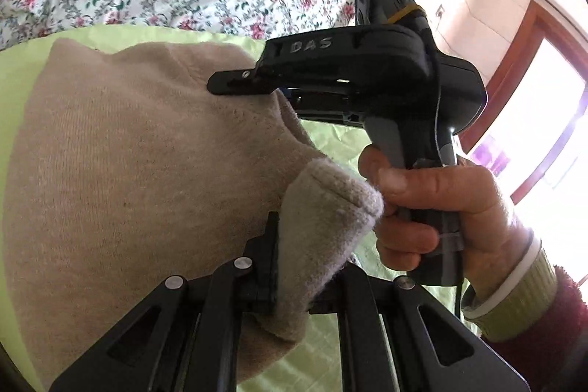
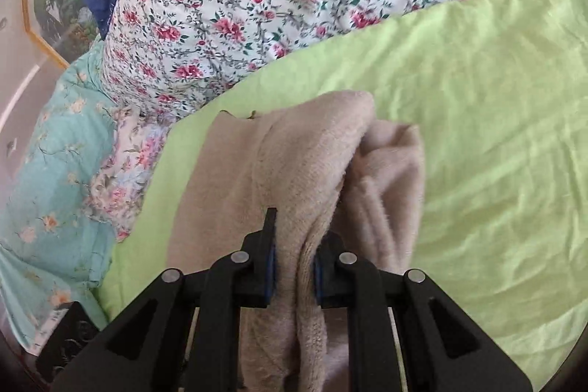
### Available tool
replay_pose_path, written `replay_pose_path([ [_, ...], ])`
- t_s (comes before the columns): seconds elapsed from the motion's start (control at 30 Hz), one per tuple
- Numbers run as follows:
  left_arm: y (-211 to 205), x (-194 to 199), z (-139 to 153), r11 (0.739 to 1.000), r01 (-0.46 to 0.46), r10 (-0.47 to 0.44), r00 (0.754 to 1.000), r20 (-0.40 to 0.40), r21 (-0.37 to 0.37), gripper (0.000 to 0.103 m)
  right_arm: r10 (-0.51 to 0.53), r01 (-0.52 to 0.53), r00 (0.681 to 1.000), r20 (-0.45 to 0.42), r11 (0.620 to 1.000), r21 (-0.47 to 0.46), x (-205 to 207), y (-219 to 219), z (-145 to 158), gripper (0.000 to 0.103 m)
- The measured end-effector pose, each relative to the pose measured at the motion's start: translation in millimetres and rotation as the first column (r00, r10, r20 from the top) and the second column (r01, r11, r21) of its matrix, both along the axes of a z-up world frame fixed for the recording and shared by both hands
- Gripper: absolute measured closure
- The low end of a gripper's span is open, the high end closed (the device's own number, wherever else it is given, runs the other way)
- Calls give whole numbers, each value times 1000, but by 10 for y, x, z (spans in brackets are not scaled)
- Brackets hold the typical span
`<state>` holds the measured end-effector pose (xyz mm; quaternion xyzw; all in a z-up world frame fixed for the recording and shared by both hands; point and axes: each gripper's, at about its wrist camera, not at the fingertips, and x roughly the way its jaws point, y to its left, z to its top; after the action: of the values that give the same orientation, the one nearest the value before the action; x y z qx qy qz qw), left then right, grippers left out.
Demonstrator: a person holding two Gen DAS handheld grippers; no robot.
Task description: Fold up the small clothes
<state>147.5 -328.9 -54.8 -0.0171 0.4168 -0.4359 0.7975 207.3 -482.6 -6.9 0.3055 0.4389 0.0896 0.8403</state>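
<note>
left gripper (image 1: 290, 267): clamping down on a beige garment (image 1: 128, 142) corner
right gripper (image 2: 294, 267): pinching the same garment's bunched edge over the green sheet (image 2: 477, 98)

Floral quilt (image 2: 228, 6) behind open green sheet (image 2: 477, 116)

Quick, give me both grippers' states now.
Left gripper: shut on the beige garment.
Right gripper: shut on the same beige garment.

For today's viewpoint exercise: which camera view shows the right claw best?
The left wrist view: it shows the right claw from outside, side-on, with its body, handle and the hand holding it, fingers on the beige garment. The right wrist view shows only its own finger ends pinching beige cloth.
</note>
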Motion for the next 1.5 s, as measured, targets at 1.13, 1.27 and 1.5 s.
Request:
replay_pose_path([
  [1.13,1125,998,-154,983,-185,179,939,-294,8,19,-62,63,993,-105,998,2,-485,-64,-302,24],
  [1.27,1014,1179,-335,986,-164,151,928,-341,-8,13,-32,32,994,-106,999,-5,-383,-26,-348,24],
  [1.5,868,1219,-381,990,-138,127,947,-295,-17,44,-8,16,991,-134,998,62,-213,60,-480,56],
])
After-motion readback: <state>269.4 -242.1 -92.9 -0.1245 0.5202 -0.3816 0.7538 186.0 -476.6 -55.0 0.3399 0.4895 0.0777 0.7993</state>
